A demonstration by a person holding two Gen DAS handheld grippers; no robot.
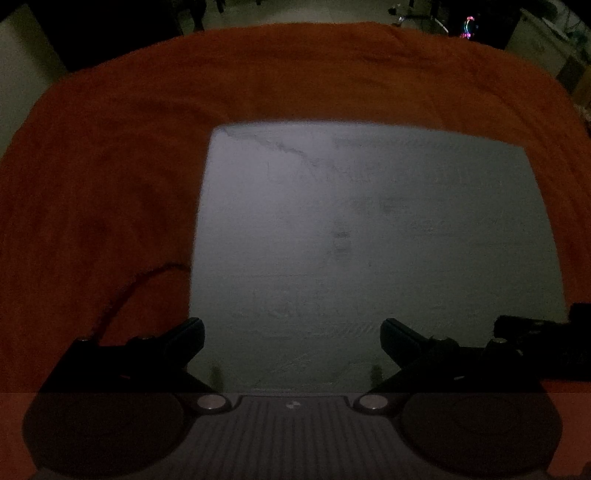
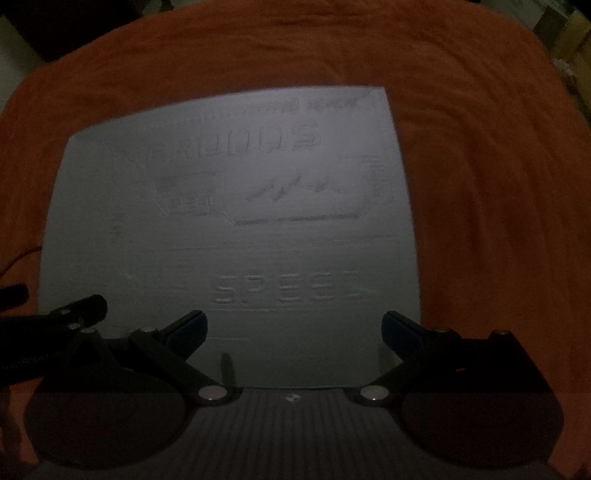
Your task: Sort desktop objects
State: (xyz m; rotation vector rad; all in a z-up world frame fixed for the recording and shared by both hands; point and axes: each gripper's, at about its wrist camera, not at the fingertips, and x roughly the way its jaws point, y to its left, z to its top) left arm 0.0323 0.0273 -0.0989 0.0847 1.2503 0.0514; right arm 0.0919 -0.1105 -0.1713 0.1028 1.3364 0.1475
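A large grey mat (image 1: 369,236) lies flat on an orange cloth (image 1: 110,166). In the right wrist view the mat (image 2: 229,236) shows faint raised lettering. My left gripper (image 1: 292,334) is open and empty, low over the mat's near edge. My right gripper (image 2: 294,326) is open and empty, also over the mat's near edge. The right gripper's finger shows at the right edge of the left wrist view (image 1: 535,332). The left gripper's finger shows at the left of the right wrist view (image 2: 74,310). The scene is dim.
A thin dark red cord (image 1: 122,299) lies on the cloth left of the mat. The orange cloth (image 2: 480,184) covers the table around the mat. Dark room clutter (image 1: 469,26) stands beyond the far edge.
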